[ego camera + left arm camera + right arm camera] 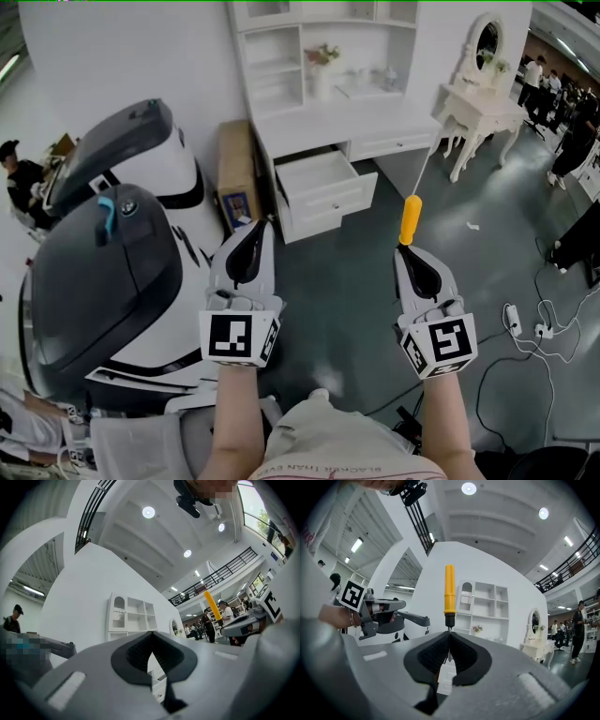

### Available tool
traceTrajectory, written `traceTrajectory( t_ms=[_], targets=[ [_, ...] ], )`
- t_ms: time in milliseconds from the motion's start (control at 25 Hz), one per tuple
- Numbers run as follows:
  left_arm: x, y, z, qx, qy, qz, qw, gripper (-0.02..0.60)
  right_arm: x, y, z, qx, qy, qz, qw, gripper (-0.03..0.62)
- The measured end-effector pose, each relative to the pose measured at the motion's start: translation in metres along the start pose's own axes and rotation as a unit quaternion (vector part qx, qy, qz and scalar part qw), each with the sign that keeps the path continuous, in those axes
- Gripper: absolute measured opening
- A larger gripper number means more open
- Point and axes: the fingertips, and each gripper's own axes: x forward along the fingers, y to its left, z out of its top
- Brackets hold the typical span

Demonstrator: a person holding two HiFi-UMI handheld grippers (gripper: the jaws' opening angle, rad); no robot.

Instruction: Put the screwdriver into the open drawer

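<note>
The screwdriver [411, 219] has a yellow handle that sticks out past the tips of my right gripper [412, 255], which is shut on its thin metal shaft. In the right gripper view the screwdriver [449, 590] stands upright above the jaws of that gripper [449, 637]. The open drawer [319, 178] juts from a white shelved cabinet [323, 84] ahead, between and beyond both grippers. My left gripper [242, 251] is held level beside the right one, shut with nothing in it [151, 637]. The left gripper view shows the yellow screwdriver [212, 604] at the right.
A large black-and-white machine [103, 272] fills the left side. A cardboard box [236, 173] leans by the cabinet. A white dressing table with a mirror [478, 103] stands at the right. Cables and a power strip [525, 328] lie on the grey floor; people [562, 94] stand far right.
</note>
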Motion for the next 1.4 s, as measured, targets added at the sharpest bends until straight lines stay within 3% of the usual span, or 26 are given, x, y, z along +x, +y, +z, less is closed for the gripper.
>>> traceTrajectory(
  t_ms=[440, 880, 1160, 1400],
  targets=[
    [0.021, 0.034, -0.023, 0.0, 0.004, -0.009, 1.0, 0.018, 0.05, 0.006, -0.009, 0.009, 0.001, -0.007, 1.0, 0.012],
    [0.045, 0.055, -0.04, -0.011, 0.011, 0.012, 0.9998, 0.02, 0.096, -0.012, -0.02, 0.022, 0.0, 0.009, 1.0, 0.012],
    [0.094, 0.074, -0.06, 0.013, 0.024, 0.024, 0.9993, 0.02, 0.155, -0.028, -0.036, 0.033, 0.002, 0.031, 0.999, 0.012],
    [0.158, 0.091, -0.08, 0.009, 0.029, 0.038, 0.9988, 0.02, 0.213, -0.065, -0.046, 0.037, 0.006, 0.04, 0.998, 0.012]
  ],
)
